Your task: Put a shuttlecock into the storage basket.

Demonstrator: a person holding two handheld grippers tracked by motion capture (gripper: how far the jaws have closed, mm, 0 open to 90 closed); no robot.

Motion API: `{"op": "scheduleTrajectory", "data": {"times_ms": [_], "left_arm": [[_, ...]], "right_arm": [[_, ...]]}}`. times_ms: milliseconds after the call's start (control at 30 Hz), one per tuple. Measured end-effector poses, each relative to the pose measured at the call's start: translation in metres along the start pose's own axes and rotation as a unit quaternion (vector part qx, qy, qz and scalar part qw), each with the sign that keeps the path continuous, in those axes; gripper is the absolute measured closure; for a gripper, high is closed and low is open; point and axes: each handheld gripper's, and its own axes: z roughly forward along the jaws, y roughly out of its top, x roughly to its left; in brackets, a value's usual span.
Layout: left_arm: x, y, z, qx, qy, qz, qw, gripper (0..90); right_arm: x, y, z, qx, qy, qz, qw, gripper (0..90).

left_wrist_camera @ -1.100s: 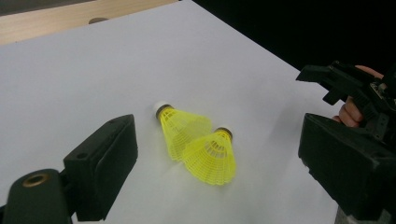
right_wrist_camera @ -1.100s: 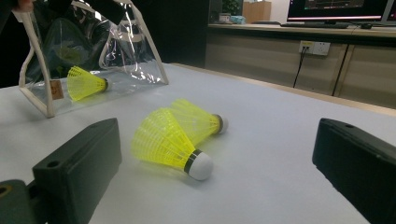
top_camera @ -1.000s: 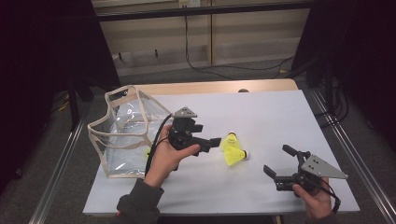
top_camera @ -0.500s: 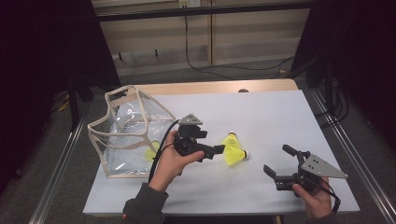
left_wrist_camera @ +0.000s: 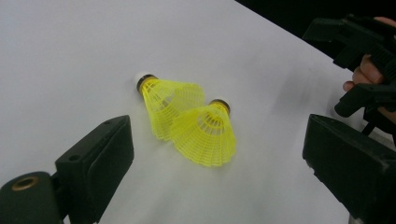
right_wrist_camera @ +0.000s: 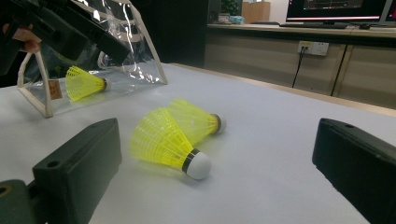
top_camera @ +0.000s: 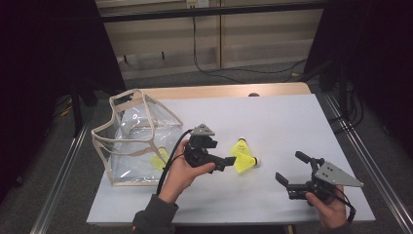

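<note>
A person works at a white table (top_camera: 272, 122) with a hand-held gripper in each hand; the left gripper (top_camera: 229, 162), held just left of centre, points right at two yellow shuttlecocks and has closed in on them over the past second, its jaws spread wide and empty with the pair framed between them in the left gripper view; the near shuttlecock (left_wrist_camera: 206, 135) and the far shuttlecock (left_wrist_camera: 164, 100) lie on their sides on the table, skirts overlapping and touching, each cork tip turned away from the left gripper; in the high view the same pair (top_camera: 243, 156) sits near the middle of the table, just right of the left gripper's tips and apart from them; the right gripper (top_camera: 292, 170) rests low at the near right of the table, well apart from the shuttlecocks, jaws likewise parted with nothing between them, its position unchanged from a second ago; at the left side of the table stands a clear plastic bag (top_camera: 131, 141) with beige trim, mouth gaping upward; inside it, against the near right corner, lies a third yellow shuttlecock (top_camera: 159, 160), also seen through the bag's wall in the right gripper view (right_wrist_camera: 84, 83).
</note>
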Motion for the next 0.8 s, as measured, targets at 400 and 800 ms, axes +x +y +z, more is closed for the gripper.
{"op": "scheduleTrajectory", "data": {"times_ms": [400,800], "left_arm": [[0.0,-0.003,0.011,0.012,-0.018,0.002,0.9998,8.4],[0.001,-0.012,0.025,0.02,-0.035,0.002,0.9992,6.7]], "right_arm": [[0.001,0.0,0.001,-0.001,0.002,-0.003,1.0,1.2],[0.003,0.001,0.002,0.001,0.004,-0.004,1.0,1.2]]}}
